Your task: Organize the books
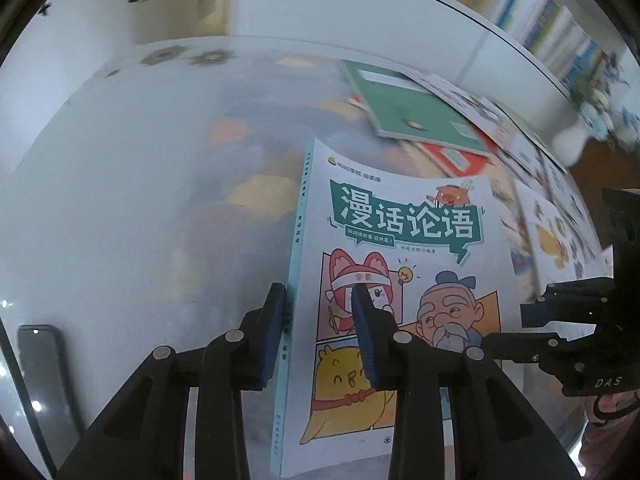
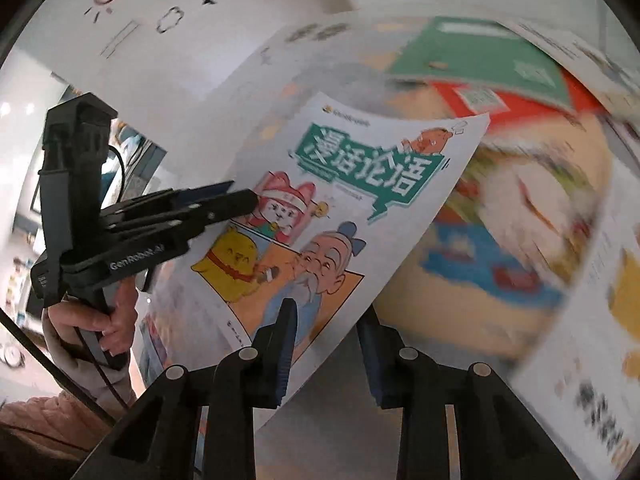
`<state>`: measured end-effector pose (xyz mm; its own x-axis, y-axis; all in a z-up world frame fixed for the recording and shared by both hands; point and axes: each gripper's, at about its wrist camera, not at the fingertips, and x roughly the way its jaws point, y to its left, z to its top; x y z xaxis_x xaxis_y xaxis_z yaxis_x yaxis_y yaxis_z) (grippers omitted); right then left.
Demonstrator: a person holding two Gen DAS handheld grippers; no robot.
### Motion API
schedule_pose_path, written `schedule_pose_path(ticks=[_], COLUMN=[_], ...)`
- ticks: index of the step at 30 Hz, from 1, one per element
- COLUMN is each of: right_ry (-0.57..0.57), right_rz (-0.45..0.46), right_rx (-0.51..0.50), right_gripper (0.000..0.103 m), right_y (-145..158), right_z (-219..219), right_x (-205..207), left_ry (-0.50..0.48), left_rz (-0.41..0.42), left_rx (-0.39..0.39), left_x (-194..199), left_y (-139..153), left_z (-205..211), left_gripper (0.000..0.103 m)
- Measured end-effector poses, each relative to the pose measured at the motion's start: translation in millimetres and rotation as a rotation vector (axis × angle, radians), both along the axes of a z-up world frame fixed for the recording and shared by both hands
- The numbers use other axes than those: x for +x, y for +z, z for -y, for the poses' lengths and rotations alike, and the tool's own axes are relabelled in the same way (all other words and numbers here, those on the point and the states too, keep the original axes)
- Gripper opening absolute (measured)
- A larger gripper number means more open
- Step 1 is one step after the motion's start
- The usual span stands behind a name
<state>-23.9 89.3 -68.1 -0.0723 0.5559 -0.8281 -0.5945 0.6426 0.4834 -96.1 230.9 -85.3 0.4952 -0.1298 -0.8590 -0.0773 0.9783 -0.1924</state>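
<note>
The comic book point(image 1: 400, 264), white-covered with a teal title banner and cartoon figures, is lifted clear of the desk point(image 1: 120, 200) and held between both tools. The left gripper point(image 1: 320, 304) has its fingers point(image 1: 276, 320) clamped on the book at the spine edge, near the bottom of the cover. The right gripper point(image 2: 326, 336) has its fingers point(image 2: 286, 344) closed on the book's opposite edge, one pad on the cover and the other behind it, and the cover bows a little between the two grips. A hand point(image 2: 100, 320) wraps the left tool's handle at the left of the right wrist view.

Beyond the book, at the far right of the desk, a green book point(image 1: 416, 108) lies on a red book point(image 1: 456, 156), with more picture books point(image 1: 552, 236) spread loosely to the right. A shelf of upright books point(image 1: 540, 20) runs along the far wall.

As a judgement, the tidying is at an early stage: one book is in hand and unplaced, and the loose pile remains to be sorted.
</note>
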Motion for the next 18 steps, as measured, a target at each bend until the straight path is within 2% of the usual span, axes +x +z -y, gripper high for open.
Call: schedule_pose_path(ticks=[4, 9, 13, 18], right_ry=[0.035, 0.058, 0.078, 0.062], right_rz=[-0.043, -0.055, -0.046, -0.08], right_rx=[0.003, 0.008, 0.003, 0.005], right_gripper=[0.031, 0.031, 0.031, 0.031], right_y=[-7, -14, -15, -27], right_z=[-26, -61, -68, -87], right_x=[6, 8, 4, 9], left_ry=[0.042, 0.094, 0.098, 0.118], left_rz=[0.011, 0.006, -0.007, -0.01], left_rx=[0.009, 0.033, 0.033, 0.038], left_x=[0, 3, 5, 5], left_y=[2, -2, -9, -12], left_z=[-22, -44, -49, -52], left_gripper=[0.03, 0.03, 0.03, 0.032])
